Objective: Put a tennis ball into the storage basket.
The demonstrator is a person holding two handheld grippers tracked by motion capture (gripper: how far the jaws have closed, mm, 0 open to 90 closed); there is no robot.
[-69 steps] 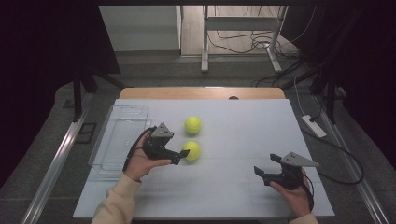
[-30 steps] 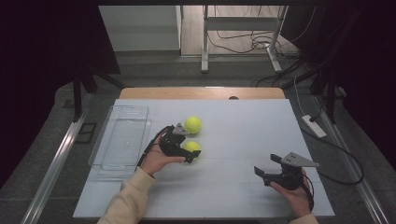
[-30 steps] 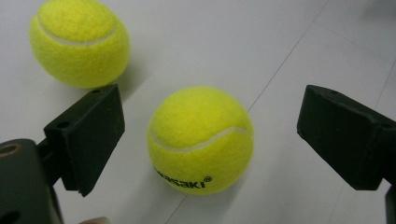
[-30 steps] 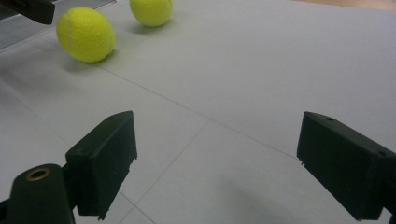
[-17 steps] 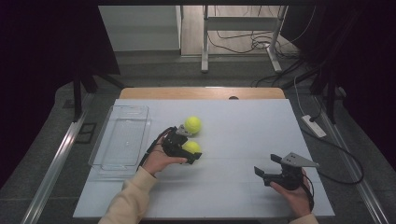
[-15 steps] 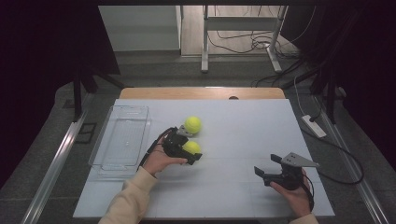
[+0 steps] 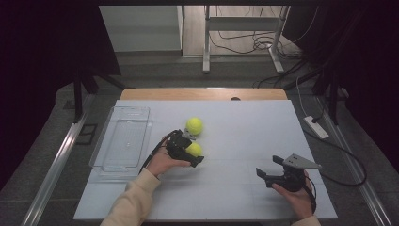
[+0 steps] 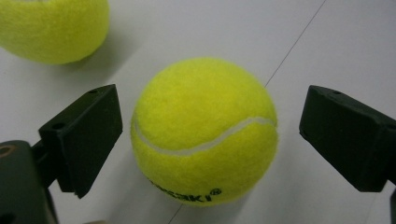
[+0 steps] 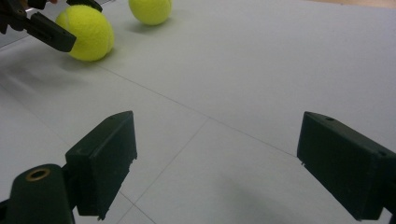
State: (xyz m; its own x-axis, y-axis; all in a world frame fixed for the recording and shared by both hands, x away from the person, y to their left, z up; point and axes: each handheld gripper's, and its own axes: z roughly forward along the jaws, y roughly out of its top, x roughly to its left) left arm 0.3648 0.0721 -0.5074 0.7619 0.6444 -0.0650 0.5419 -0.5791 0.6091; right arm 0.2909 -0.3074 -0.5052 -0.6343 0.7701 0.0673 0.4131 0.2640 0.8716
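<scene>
White table [image 7: 235,197] under dim light — left tongs [image 8: 205,135] spread wide around the near tennis ball [image 8: 204,130], not touching; a second ball [image 7: 194,125] sits just beyond. Right tongs [image 7: 267,170] gape empty at the near right.

Cream long sleeve [image 7: 134,200] on left arm, black blocky-jawed left tool [image 8: 205,140], right tool [image 7: 272,175] with grey three-cornered plate

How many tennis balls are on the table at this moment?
2. One tennis ball sits between the open jaws of the left gripper. The other ball lies just beyond it, apart. The clear tray looks empty.
</scene>
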